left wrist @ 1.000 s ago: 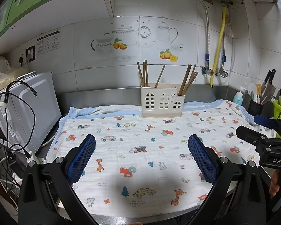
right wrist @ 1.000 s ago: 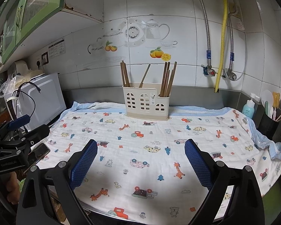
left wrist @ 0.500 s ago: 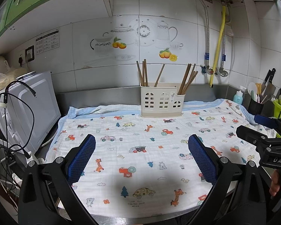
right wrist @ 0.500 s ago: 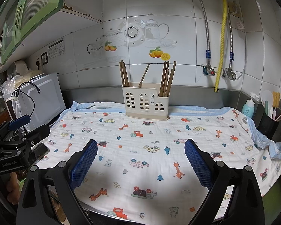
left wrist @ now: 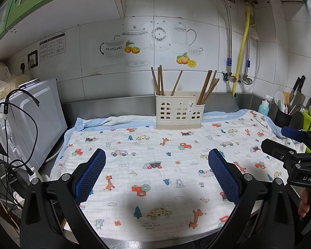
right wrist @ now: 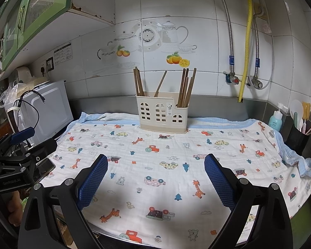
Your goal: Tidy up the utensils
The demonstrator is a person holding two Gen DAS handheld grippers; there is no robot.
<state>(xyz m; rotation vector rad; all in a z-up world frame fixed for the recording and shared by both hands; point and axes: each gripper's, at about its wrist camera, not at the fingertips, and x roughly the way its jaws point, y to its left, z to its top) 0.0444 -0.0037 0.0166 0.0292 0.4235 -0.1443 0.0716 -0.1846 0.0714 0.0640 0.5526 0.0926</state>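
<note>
Above printed cloth (left wrist: pixel 155 166), both grippers' jaws wide, empty, chopsticks (right wrist: pixel 184 87) in holder (right wrist: pixel 162 114)

A cream plastic utensil holder (left wrist: pixel 177 114) stands upright on the printed cloth, well ahead of both tongs and roughly centred between their spread fingers in each wrist view. Its front wall is pierced with arched, window-like cutouts, and its right end steps down to a lower section. Brown wooden chopsticks (left wrist: pixel 158 81) stick out of the top in three lots: a tight bunch at the left end leaning slightly left, a single stick (left wrist: pixel 176 83) in the middle tilted to the right, and a fanned bunch (left wrist: pixel 209 86) at the right end leaning right. From the right tong's view the same holder (right wrist: pixel 162 115) sits a little left of centre.
</note>
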